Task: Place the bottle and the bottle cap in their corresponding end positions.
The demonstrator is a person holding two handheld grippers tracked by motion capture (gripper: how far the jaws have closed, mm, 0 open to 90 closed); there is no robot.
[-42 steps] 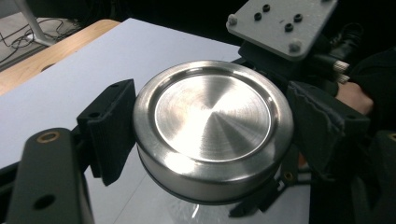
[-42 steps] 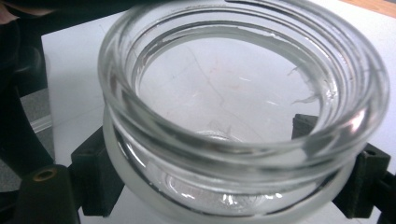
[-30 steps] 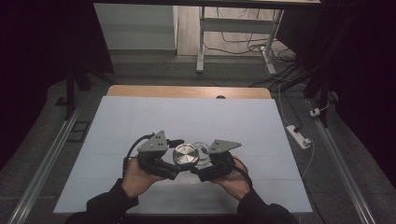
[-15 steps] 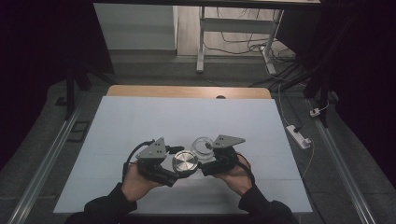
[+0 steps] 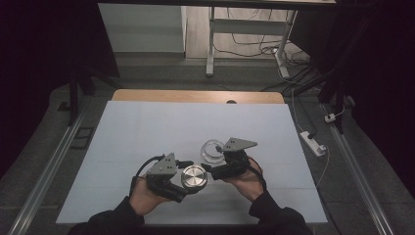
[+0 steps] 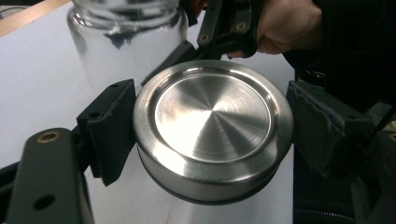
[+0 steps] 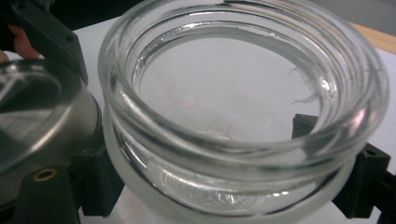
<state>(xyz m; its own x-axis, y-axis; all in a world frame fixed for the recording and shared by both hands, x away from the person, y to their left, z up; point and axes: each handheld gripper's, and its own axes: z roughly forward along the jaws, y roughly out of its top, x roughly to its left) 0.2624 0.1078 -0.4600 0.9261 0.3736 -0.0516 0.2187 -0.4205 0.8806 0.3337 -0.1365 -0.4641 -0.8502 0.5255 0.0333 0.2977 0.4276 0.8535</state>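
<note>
My left gripper (image 6: 212,140) is clamped on the steel lid (image 6: 212,135), held just off the glass jar (image 7: 243,121); my right gripper (image 7: 233,186) grips the jar's body below its open mouth; I judge the lid is freed, and setting it aside comes next.

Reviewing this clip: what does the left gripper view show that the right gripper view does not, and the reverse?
The left gripper view alone shows the metal lid face-on, its brushed top whole, pinched at its rim between the left gripper jaws, plus the person's right hand behind. The right gripper view alone looks down into the glass jar: open mouth, thick rim, nothing inside, the right gripper jaws at either side of its body. Both share the lid, the jar and the white table, with the lid off the jar.
</note>
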